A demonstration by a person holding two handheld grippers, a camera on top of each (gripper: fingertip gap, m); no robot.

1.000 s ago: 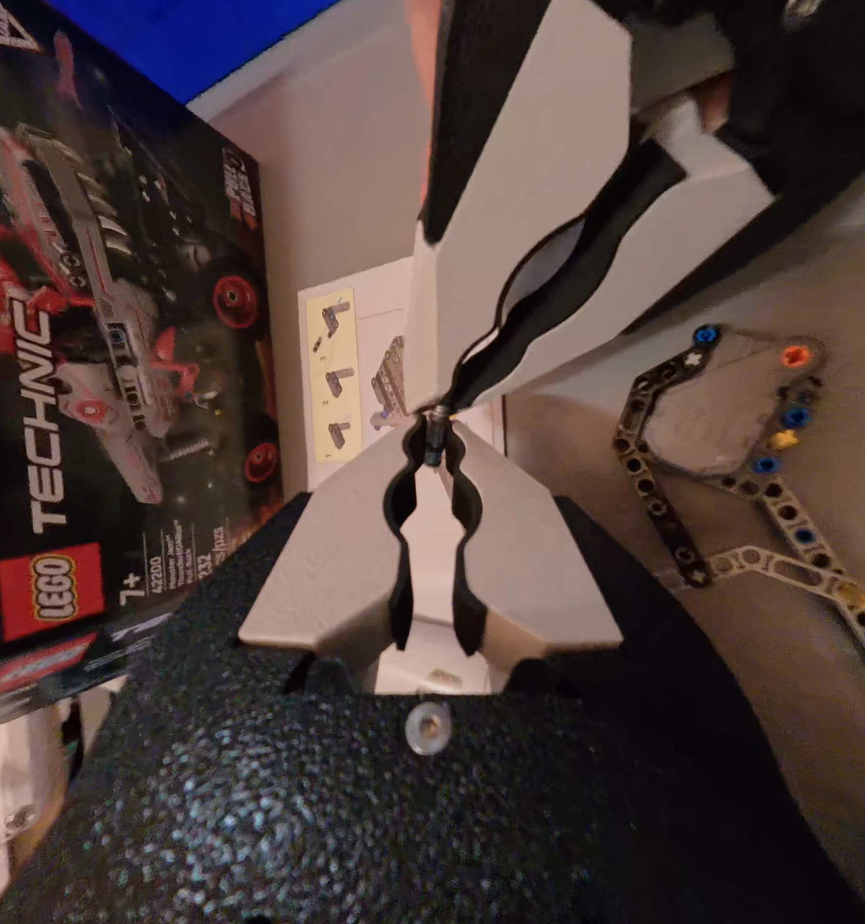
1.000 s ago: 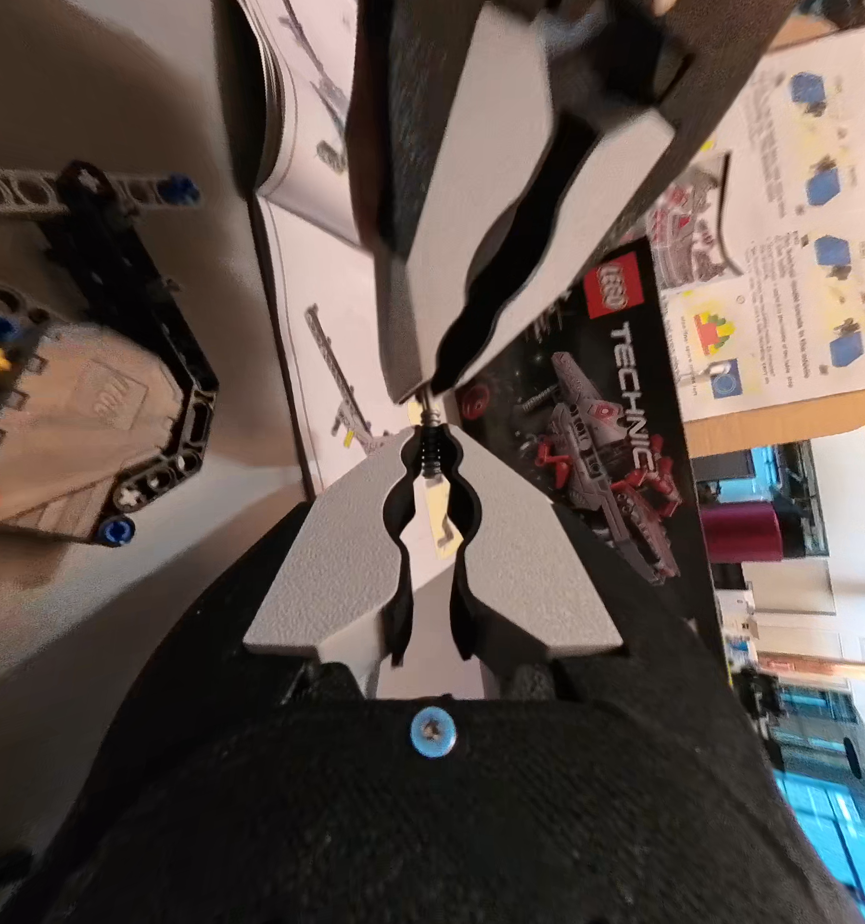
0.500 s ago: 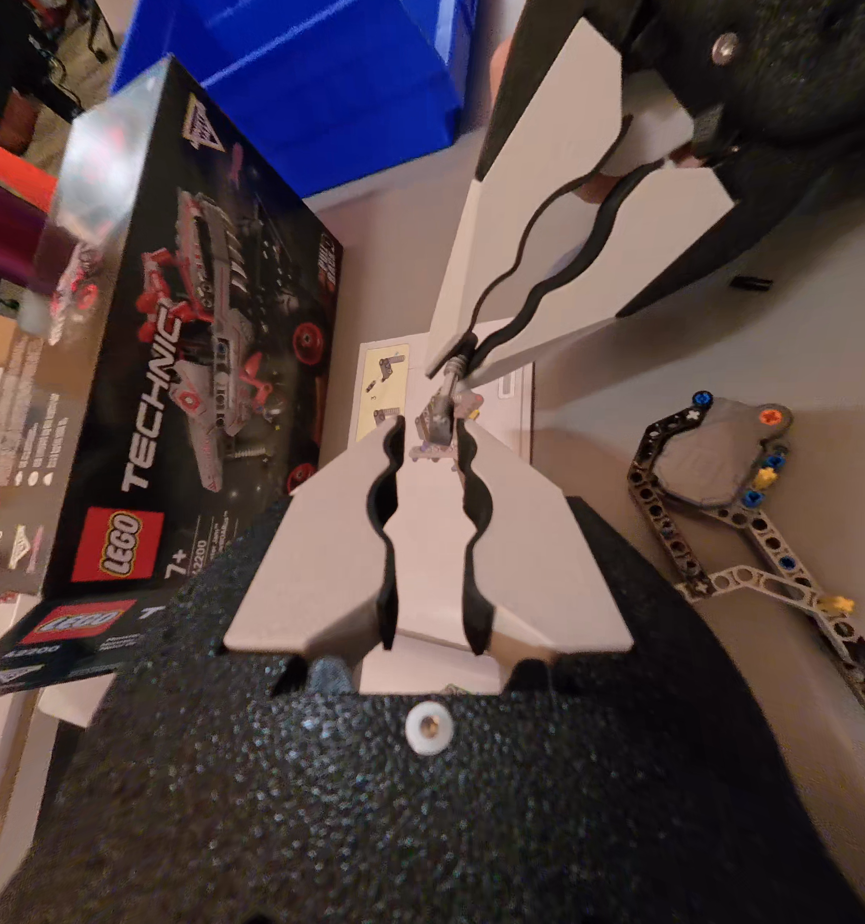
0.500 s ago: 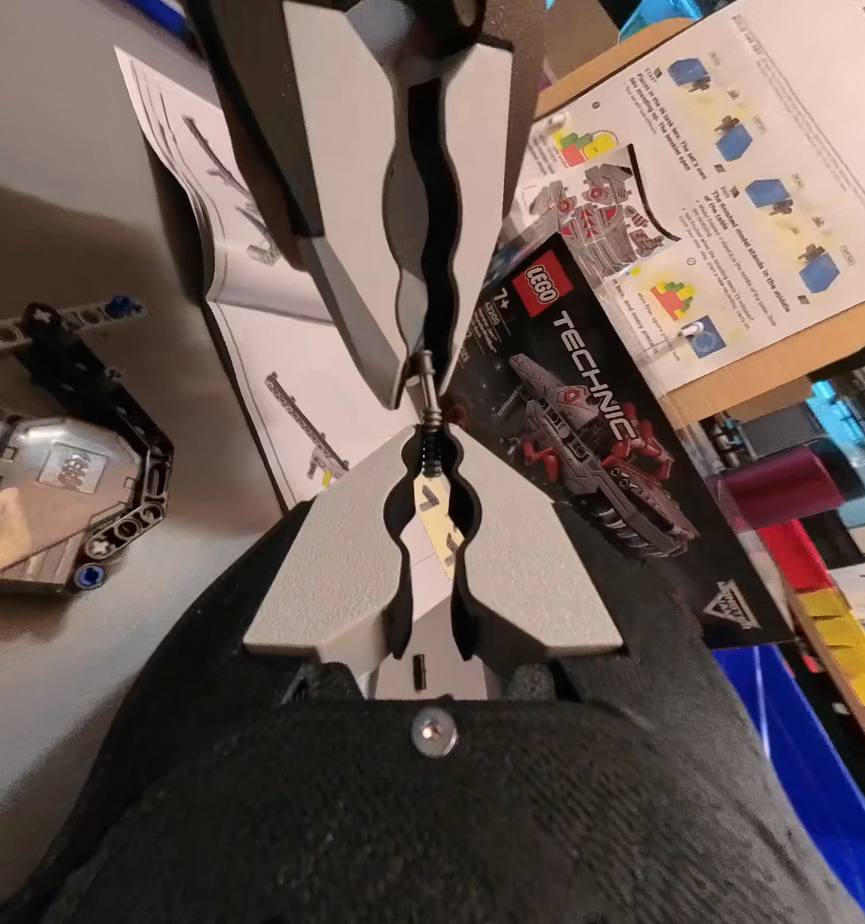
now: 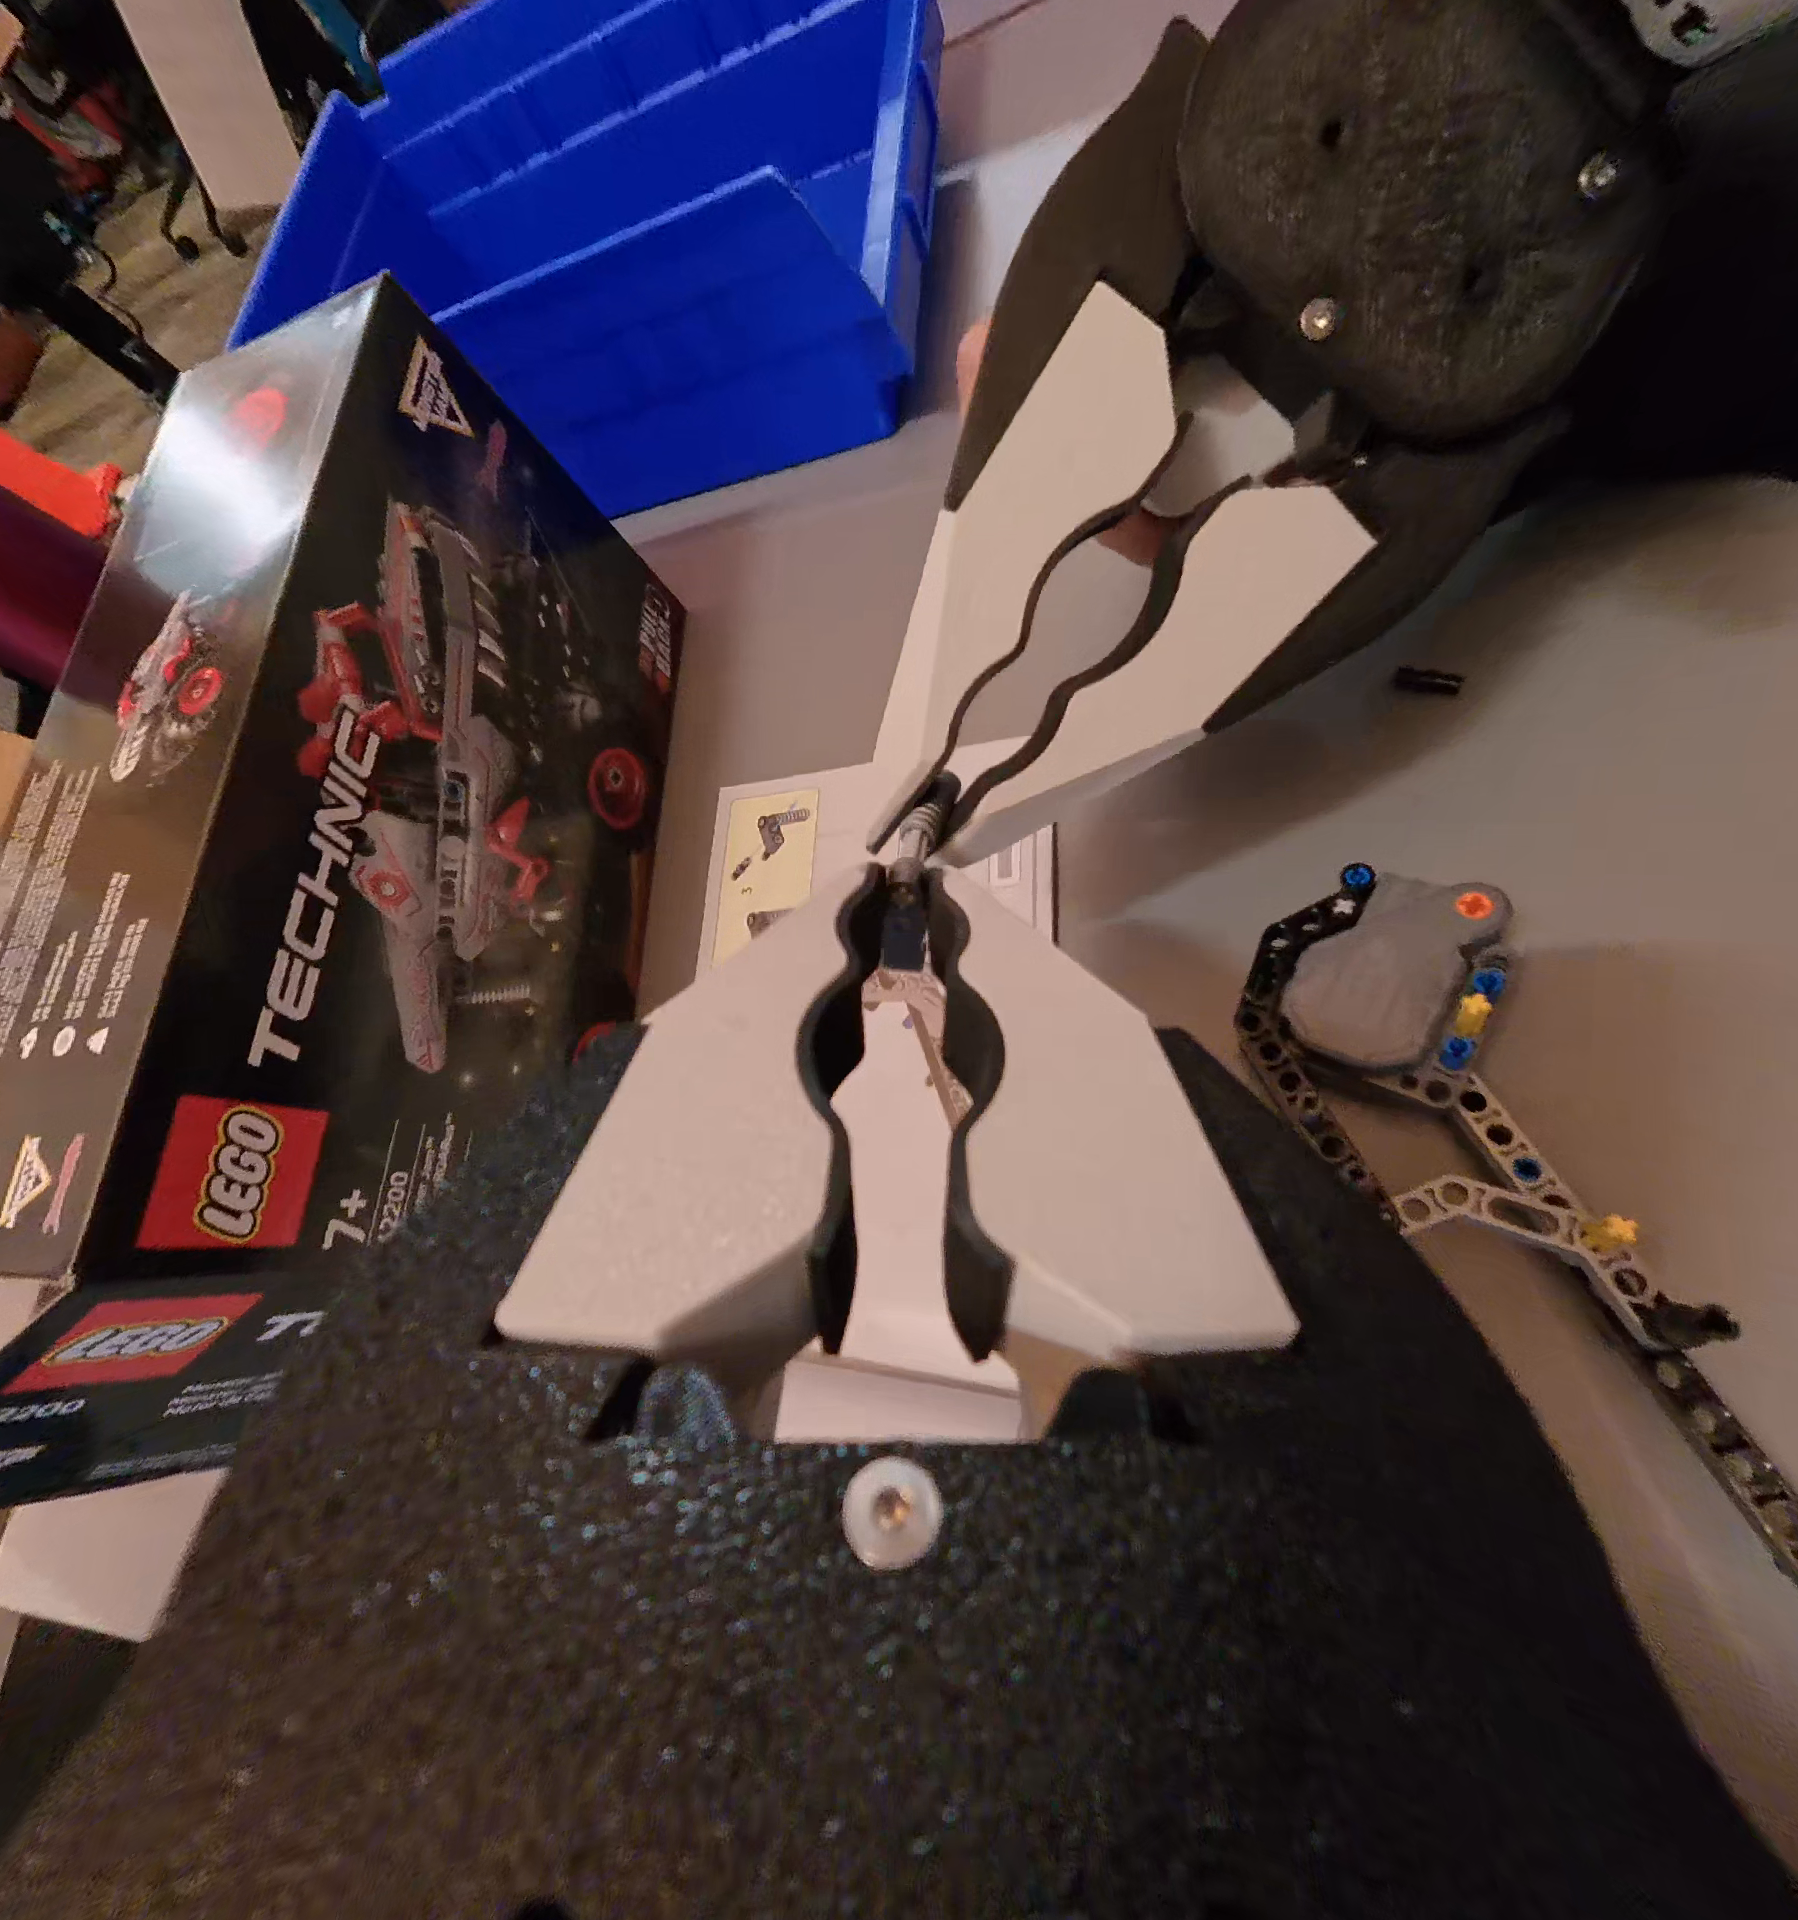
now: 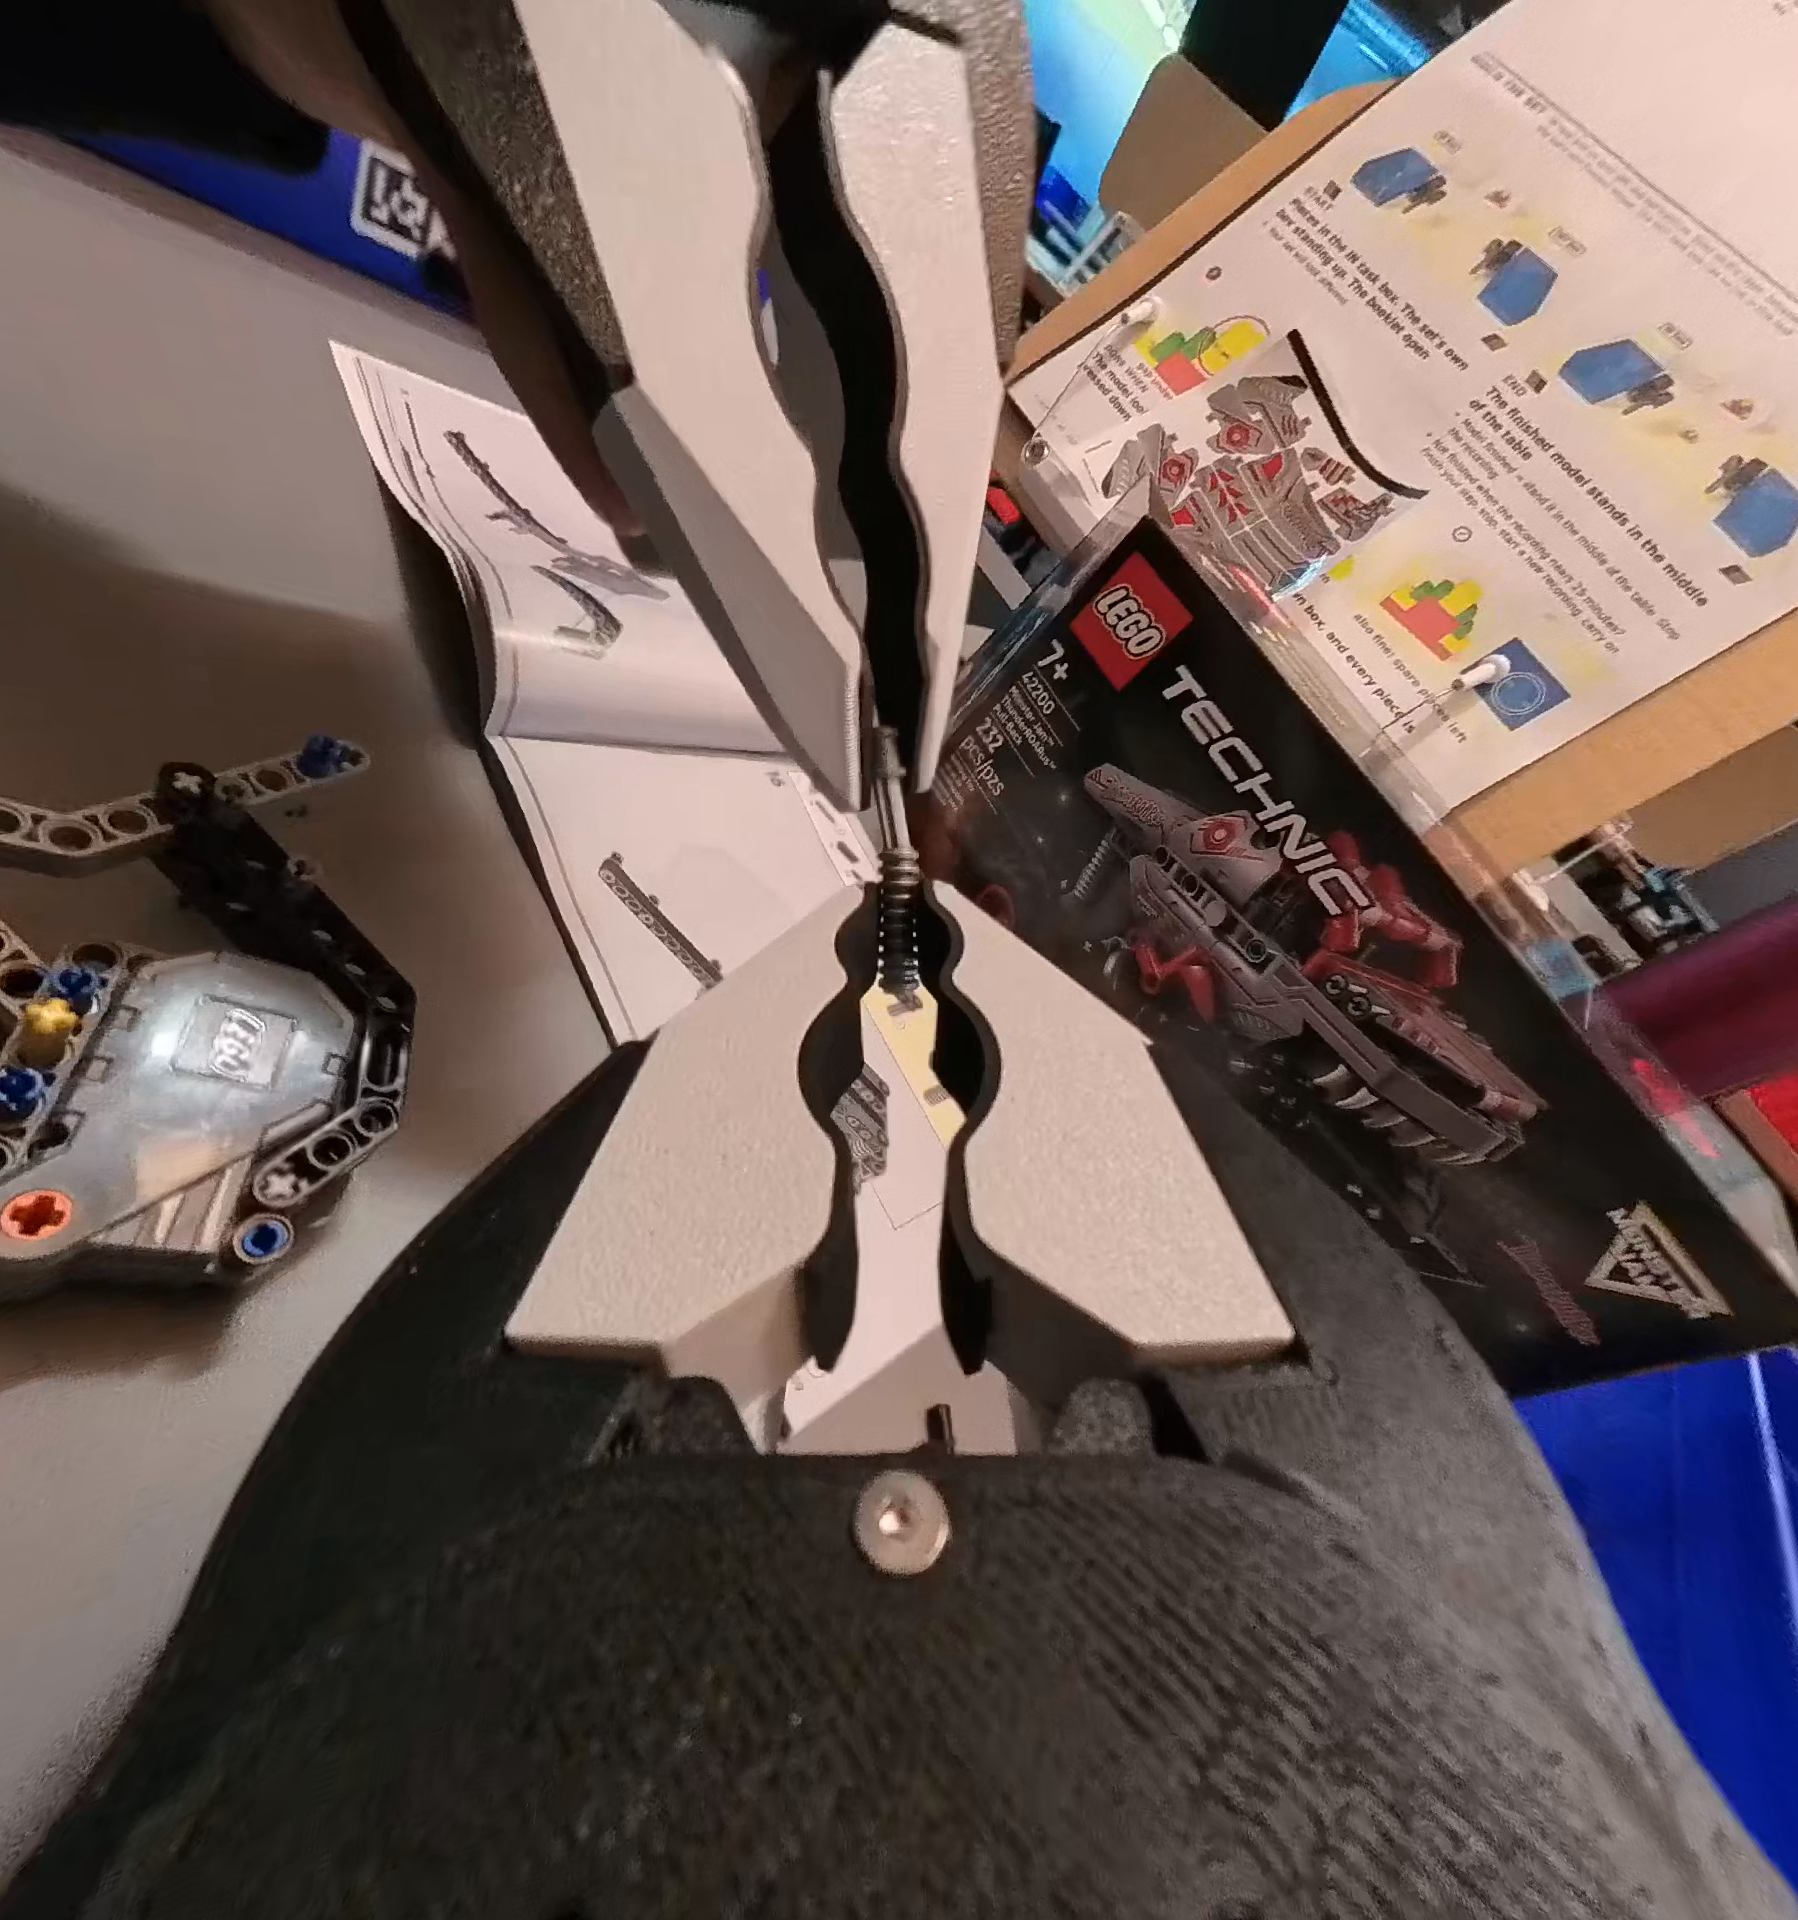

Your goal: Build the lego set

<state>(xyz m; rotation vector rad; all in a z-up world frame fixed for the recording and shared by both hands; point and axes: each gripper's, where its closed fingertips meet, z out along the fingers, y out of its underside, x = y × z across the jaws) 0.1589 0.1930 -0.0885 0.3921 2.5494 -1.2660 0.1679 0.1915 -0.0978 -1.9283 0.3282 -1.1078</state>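
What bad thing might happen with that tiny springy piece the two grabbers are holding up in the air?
The thin grey rod with a coiled spring is pinched only at the very tips of the left gripper and right gripper, so it might slip or spring away. It hangs above the open white instruction booklet and could bounce off the grey table.

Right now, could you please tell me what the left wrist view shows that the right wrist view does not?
Only the left wrist view shows the stacked blue bins and a small black pin lying loose on the table.

Only the right wrist view shows the printed sheet on cardboard behind the box.

Both show the two hand-held grippers meeting tip to tip on a small spring part, the set box, the open instruction booklet and the partly built frame.
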